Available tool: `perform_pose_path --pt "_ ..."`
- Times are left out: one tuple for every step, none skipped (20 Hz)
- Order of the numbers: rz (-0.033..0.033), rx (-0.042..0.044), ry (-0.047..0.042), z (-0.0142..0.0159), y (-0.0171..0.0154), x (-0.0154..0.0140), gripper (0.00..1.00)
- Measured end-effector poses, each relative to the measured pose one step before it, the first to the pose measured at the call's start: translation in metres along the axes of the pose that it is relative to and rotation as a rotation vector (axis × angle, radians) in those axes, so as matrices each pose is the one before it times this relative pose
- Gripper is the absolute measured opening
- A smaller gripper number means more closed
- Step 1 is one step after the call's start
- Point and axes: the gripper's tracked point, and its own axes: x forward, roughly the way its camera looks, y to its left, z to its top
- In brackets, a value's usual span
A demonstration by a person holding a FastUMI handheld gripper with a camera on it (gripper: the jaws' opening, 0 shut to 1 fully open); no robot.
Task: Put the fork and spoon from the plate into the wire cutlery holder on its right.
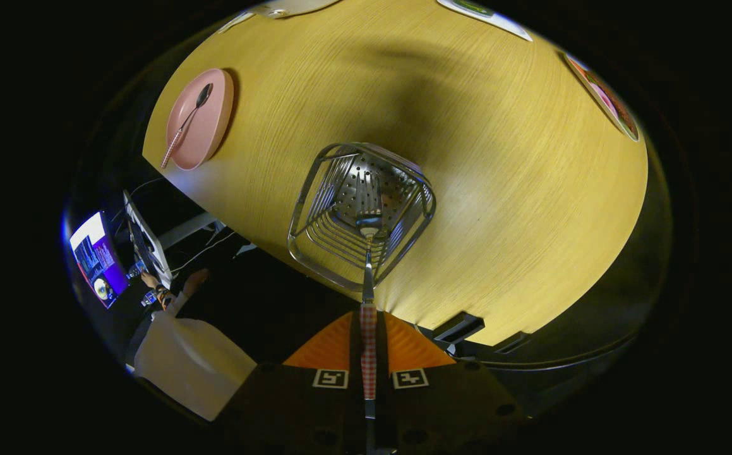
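Hanging tines-down inside the square chrome wire cutlery holder (362, 212), the steel fork with a red-checked handle (369, 278) was gripped by that handle between closed jaws (369, 354). Release was best made only once the tines neared the perforated base. The matching spoon (187, 120) lay on the pink plate (214, 123), well apart on the wooden worktop (498, 189).

No words, brands or numbers can be read anywhere. The only signs are two square black-and-white coded markers (370, 378) at the bottom centre, one on each finger of the hand-held gripper (368, 328), on either side of the fork handle it pinches. Print on the cards at the counter's (530, 189) upper right edge is too small to read.
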Motion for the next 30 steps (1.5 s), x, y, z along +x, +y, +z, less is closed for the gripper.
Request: perform_pose_path --pt "-0.00265 -0.00325 0.00571 0.00282 -0.00071 -0.00048 0.12" --pt "-0.00258 -0.00117 0.00238 0.0029 -0.00138 0.00164 0.12" --pt "0.00407 0.00491 0.0014 0.00334 0.00012 0.00037 0.13" --pt "0.00448 0.01282 -0.0012 0.00327 0.00102 -0.00084 0.14" --pt "0.00677 0.01159 -0.01526 0.00576 0.00149 -0.0011 0.19" --pt "0.00834 0.00635 -0.0132 0.00287 0.00206 -0.00026 0.32" --pt "-0.01085 -0.00406 -0.02273 0.00457 -0.00278 -0.00305 0.55" --pt "0.00055 -0.0008 -0.02678 0.00419 -0.00209 -0.00421 0.77" --pt "-0.00004 0.00434 -0.02839 0.00332 -0.00121 -0.00475 0.99" --pt "0.00667 0.00939 -0.02414 0.00169 0.00131 -0.00314 0.99" --pt "0.00911 0.01114 -0.01831 0.0005 0.00112 -0.00676 1.0" --pt "0.00976 0.00401 -0.02513 0.0008 0.0008 -0.00672 0.99" --pt "0.00647 -0.00241 -0.03052 0.001 0.00071 -0.00727 1.0" --pt "-0.00012 -0.00412 -0.03401 -0.00062 -0.00024 -0.00655 1.0" --pt "0.00241 -0.00398 -0.03082 -0.00028 0.00168 -0.00755 1.0" --pt "0.00458 -0.00056 -0.03372 -0.0007 0.00378 -0.00758 1.0" --pt "0.00897 0.00333 -0.03797 -0.00015 0.00461 -0.00871 0.99" --pt "0.01153 0.00315 -0.04217 0.00062 0.00551 -0.01223 1.0" --pt "0.00808 0.0022 -0.05323 0.00371 0.00517 -0.00889 1.0" --pt "0.0034 -0.00235 -0.05766 0.00402 0.00194 -0.00733 1.0" --pt "0.0054 -0.00321 -0.05783 0.00288 0.00302 -0.00736 0.99" --pt "-0.00219 -0.00375 -0.04827 -0.00062 0.00369 -0.00588 0.99" --pt "-0.0068 -0.00296 -0.0466 0.0006 0.00288 -0.00543 1.0" --pt "-0.00898 0.00318 -0.05886 0.00288 0.00403 -0.00513 1.0" --pt "-0.00807 0.00698 -0.05062 0.00311 0.0028 -0.00453 1.0" --pt "-0.0089 0.01066 -0.05963 0.00205 0.00383 -0.00259 1.0" --pt "-0.00922 0.01071 -0.06092 0.00201 0.00374 -0.00266 1.0" --pt "-0.00939 0.0092 -0.05392 -0.00043 0.00381 -0.00385 1.0" --pt "-0.00936 0.01055 -0.03565 -0.00185 0.00507 -0.00311 1.0" --pt "-0.00604 0.01323 -0.03689 -0.00207 0.00706 -0.00178 1.0"
